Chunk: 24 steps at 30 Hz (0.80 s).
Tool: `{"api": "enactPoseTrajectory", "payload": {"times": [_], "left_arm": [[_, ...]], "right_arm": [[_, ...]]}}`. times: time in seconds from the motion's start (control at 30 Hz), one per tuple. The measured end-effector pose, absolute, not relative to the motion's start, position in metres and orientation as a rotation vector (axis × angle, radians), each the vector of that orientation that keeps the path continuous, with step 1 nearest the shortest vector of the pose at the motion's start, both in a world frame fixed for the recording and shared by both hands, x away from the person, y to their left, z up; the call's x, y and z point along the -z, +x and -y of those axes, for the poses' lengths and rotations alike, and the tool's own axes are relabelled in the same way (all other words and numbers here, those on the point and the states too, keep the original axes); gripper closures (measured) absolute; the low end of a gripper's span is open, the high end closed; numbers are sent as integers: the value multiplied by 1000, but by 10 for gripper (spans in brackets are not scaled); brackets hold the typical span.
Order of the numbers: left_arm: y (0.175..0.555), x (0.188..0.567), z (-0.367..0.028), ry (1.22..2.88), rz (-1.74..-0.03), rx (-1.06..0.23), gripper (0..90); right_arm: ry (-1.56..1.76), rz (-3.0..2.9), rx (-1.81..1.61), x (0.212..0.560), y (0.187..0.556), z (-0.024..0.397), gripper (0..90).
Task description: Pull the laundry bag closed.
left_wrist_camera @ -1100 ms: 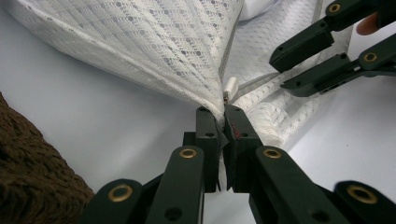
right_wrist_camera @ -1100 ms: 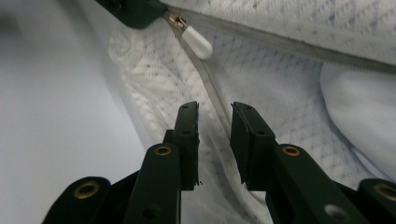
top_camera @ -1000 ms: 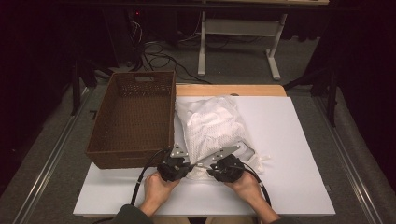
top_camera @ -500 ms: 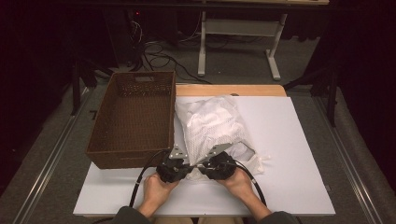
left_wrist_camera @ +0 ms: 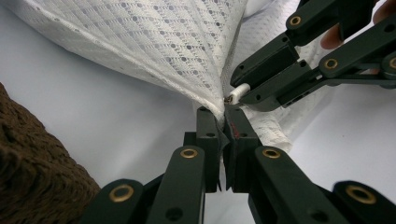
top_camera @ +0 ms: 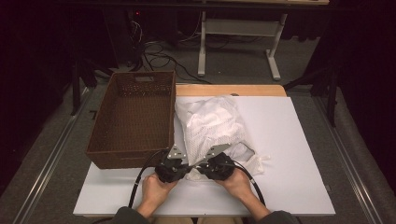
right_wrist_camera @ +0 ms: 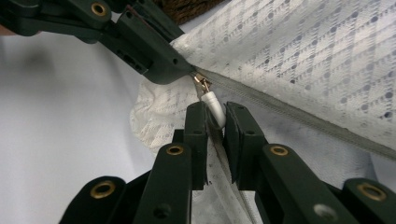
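My left gripper (left_wrist_camera: 223, 122) pinches the white mesh bag's (top_camera: 211, 125) near corner; my right gripper (right_wrist_camera: 215, 122) clamps its zipper pull (right_wrist_camera: 212, 108), beside the brown basket (top_camera: 132, 117).

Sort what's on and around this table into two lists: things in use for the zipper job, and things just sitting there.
In use:
white mesh bag
zipper pull
left gripper, pinching the bag's corner
right gripper, closed on the pull

Sitting idle:
brown wicker basket
floor cables

The basket (left_wrist_camera: 32, 172) is cut off at the edge — only a corner shows.
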<state>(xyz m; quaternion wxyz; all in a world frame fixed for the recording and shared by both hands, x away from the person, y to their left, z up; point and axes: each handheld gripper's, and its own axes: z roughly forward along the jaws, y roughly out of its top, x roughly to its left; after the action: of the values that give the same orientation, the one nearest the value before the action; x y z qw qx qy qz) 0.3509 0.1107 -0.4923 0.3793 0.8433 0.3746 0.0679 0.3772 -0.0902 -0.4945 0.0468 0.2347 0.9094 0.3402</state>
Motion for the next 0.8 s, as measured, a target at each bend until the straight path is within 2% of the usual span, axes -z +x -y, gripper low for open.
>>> {"api": "enactPoseTrajectory", "payload": {"times": [0.53,0.8], "left_arm": [[351,492,-110,2152,-942,-170,860],[351,492,-111,2154,-941,-169,860]], "right_arm": [[687,-2782,-1039,493,374,84,801],[683,-2780,-1022,496,376,81,851]]}}
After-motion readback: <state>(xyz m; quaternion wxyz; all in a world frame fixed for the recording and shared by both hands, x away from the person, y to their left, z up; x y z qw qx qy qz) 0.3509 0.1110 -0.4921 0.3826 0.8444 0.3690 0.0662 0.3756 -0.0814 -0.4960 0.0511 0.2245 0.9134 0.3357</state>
